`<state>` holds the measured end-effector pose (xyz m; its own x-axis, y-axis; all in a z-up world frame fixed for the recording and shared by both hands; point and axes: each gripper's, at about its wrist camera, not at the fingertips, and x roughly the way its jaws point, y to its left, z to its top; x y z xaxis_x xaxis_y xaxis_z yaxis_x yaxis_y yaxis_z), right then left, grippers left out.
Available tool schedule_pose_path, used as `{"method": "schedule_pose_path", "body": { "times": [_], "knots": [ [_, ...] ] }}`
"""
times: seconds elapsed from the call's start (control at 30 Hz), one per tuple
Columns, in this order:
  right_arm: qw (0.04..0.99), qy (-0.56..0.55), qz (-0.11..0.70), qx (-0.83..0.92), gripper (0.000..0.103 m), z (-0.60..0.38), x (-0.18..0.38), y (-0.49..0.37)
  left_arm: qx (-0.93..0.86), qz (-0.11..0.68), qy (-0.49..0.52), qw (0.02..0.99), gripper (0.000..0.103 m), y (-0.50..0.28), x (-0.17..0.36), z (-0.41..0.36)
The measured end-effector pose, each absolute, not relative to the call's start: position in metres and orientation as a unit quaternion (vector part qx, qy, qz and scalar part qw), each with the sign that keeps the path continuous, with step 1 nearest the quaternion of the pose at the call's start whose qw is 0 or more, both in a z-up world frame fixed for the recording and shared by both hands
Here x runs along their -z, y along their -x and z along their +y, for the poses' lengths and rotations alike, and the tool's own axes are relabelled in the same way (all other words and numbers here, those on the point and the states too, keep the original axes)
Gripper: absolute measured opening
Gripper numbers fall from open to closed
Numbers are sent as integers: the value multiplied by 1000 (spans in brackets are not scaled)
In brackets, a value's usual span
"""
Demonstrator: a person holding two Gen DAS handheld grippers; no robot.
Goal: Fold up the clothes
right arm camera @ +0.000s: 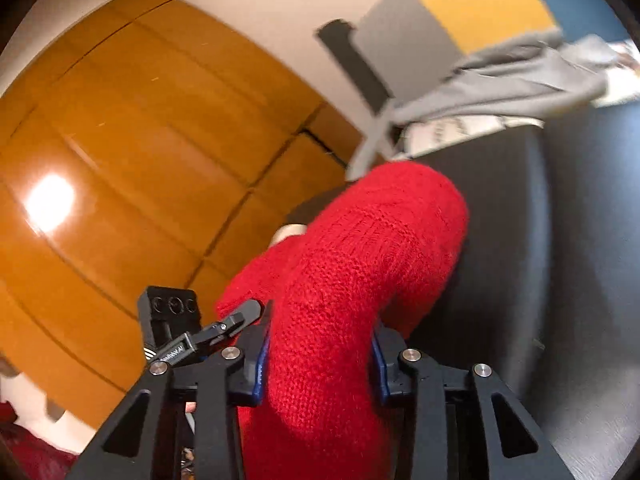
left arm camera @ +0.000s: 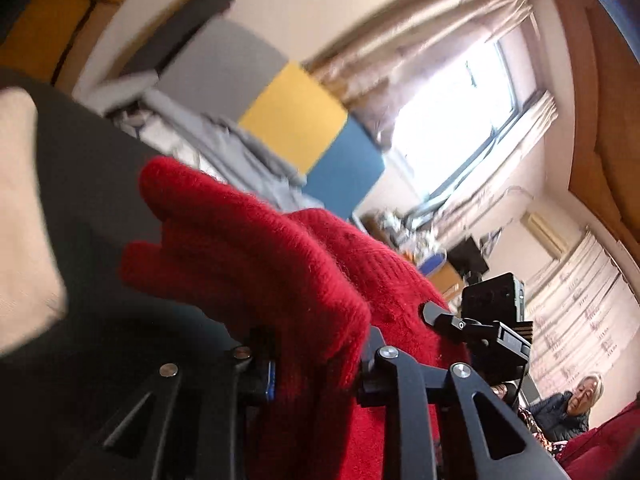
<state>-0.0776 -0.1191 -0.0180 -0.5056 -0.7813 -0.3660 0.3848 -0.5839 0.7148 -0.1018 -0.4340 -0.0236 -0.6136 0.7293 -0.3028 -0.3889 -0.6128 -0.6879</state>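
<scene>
Both grippers, left [left arm camera: 316, 364] and right [right arm camera: 320, 360], clamp my red sweater [right arm camera: 352, 264] | I lift evenly, hems level, no sag.

L wrist cam: behind left gripper [left arm camera: 316, 364], faces fwd, tilted, v. close. R wrist cam: same behind right gripper [right arm camera: 318, 364]. Both share red knit garment [left arm camera: 256, 240] ahead + colour wall panels [left arm camera: 294, 116].

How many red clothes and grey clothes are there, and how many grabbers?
Red knitted garment: 1, clamped in both grabbers
Grey clothes: 1 heap, too blurred to split
Grabbers: 2, left gripper and right gripper
Total: 4
</scene>
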Motion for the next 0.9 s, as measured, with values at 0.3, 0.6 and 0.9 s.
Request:
{"method": "schedule_pose_path", "body": {
  "times": [0.3,0.6,0.9],
  "knots": [
    [478,-322,-232,783,39,-251,-43,144,-910,-293,195,218,25,90,-40,-580],
    [508,-379,-187,751,39,-406,8,225,-900,-330,284,27,27,120,50,-706],
    [443,-501,-193,719,46,-424,123,244,-867,-392,306,7,32,117,119,-727]
  ]
}}
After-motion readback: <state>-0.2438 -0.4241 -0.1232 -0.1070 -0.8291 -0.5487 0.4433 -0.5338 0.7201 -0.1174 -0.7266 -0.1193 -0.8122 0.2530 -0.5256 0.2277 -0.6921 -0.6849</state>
